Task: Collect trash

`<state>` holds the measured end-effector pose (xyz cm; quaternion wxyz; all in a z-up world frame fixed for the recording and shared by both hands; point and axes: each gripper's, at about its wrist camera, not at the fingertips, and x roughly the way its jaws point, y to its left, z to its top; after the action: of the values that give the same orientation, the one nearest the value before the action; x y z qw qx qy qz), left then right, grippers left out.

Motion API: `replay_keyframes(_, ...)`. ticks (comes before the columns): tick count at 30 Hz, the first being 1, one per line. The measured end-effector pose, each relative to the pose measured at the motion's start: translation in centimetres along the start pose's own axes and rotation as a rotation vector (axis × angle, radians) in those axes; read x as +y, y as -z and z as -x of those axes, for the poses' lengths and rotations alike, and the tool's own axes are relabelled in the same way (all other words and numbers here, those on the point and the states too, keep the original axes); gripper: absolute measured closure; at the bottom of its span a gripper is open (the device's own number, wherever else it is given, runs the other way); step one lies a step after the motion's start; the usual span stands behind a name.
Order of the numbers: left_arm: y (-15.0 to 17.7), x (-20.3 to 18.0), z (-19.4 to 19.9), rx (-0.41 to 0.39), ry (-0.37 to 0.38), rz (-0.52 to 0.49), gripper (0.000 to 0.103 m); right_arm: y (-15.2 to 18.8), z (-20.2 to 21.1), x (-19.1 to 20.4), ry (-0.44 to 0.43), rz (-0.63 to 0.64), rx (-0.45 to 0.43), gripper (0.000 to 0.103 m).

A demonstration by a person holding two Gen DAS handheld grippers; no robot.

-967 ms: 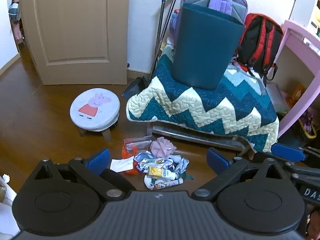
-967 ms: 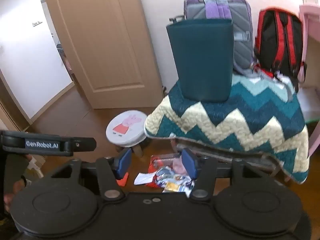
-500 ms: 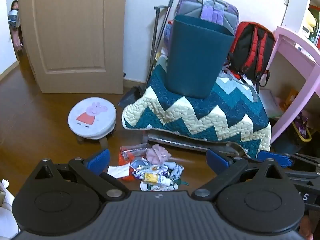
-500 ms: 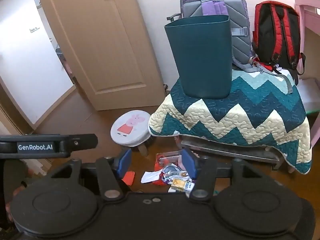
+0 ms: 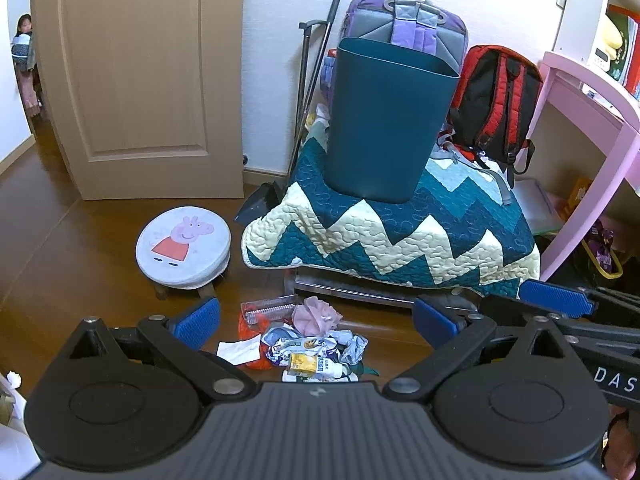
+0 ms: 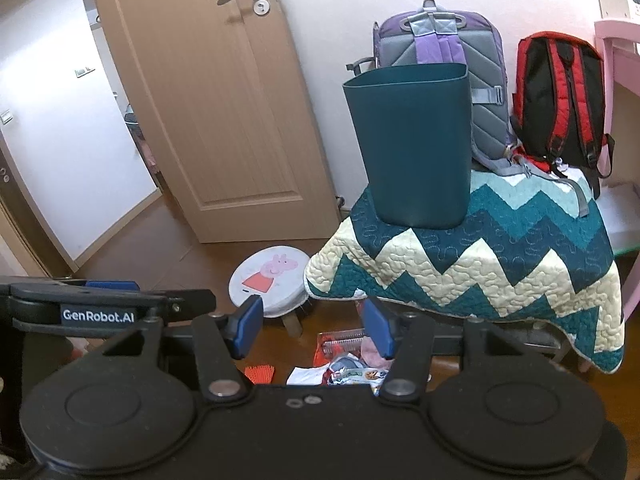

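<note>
A pile of trash (image 5: pixel 308 344) lies on the brown floor: wrappers, a white paper slip, a pink crumpled tissue, a clear plastic piece, orange bits. It also shows in the right wrist view (image 6: pixel 348 368), partly hidden by my gripper. A dark teal bin (image 5: pixel 384 120) stands upright on a zigzag quilt (image 5: pixel 400 232); the bin also shows in the right wrist view (image 6: pixel 412 144). My left gripper (image 5: pixel 316 316) is open and empty, above and short of the pile. My right gripper (image 6: pixel 312 322) is open and empty, high above the pile.
A small Peppa Pig stool (image 5: pixel 184 248) stands left of the pile. A purple backpack (image 5: pixel 404 28) and a red-black backpack (image 5: pixel 500 104) sit behind the bin. A wooden door (image 5: pixel 136 80) is at the left, a pink desk (image 5: pixel 592 128) at the right.
Both grippers have pulled back and risen; the pile, stool and quilt sit farther away in both views. Both grippers stay open.
</note>
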<state>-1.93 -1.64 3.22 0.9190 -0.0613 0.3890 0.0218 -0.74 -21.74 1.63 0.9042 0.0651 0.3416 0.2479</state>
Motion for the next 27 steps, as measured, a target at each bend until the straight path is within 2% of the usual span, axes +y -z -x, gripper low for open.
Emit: replay_keyframes(27, -0.20, -0.06, 0.27, 0.004, 0.001, -0.006, 0.000, -0.27, -0.03, -0.14, -0.006, -0.010, 0.009, 0.047)
